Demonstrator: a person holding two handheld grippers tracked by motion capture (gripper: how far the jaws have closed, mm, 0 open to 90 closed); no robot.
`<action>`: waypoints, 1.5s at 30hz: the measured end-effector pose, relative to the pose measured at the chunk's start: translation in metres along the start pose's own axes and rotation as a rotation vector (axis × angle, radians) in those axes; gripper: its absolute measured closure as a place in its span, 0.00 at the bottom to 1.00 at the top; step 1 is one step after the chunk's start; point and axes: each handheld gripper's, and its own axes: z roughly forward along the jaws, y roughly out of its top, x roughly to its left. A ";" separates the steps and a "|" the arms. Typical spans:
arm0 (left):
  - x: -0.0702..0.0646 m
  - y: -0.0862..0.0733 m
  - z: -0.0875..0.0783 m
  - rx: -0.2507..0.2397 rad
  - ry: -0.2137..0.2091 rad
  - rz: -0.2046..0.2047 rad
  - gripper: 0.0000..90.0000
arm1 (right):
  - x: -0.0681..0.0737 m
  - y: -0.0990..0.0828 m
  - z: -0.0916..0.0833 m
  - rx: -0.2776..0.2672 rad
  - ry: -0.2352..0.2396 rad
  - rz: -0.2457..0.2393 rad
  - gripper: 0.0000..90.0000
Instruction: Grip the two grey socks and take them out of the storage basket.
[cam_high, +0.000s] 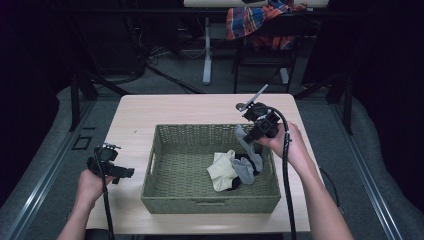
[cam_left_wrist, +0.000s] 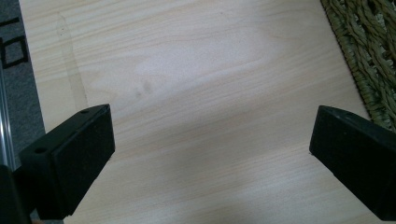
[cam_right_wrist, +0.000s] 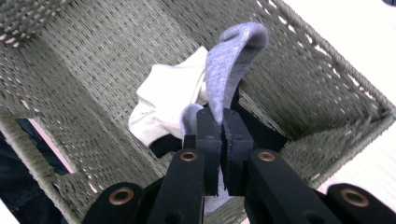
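Right gripper view: grey sock (cam_right_wrist: 233, 60) pinched between right claw (cam_right_wrist: 223, 122) pads.

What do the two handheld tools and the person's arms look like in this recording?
Both tools are black. The right tool has a thick black cable trailing back along the forearm and a grey plate on top. Seen from its own camera, its arms have copper-coloured rivets. The left tool has a thinner black cable and flat rectangular pads. Both forearms are bare, with no sleeves.
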 end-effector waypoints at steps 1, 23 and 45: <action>0.000 0.000 0.000 0.001 -0.001 -0.001 0.00 | 0.001 0.002 0.000 0.010 -0.008 -0.008 0.97; -0.001 0.002 0.002 0.002 -0.003 0.002 0.00 | -0.008 0.009 -0.035 -0.013 -0.054 0.004 0.97; -0.003 0.004 0.003 -0.001 0.001 0.005 0.00 | -0.043 -0.030 -0.069 -0.045 -0.096 0.098 0.97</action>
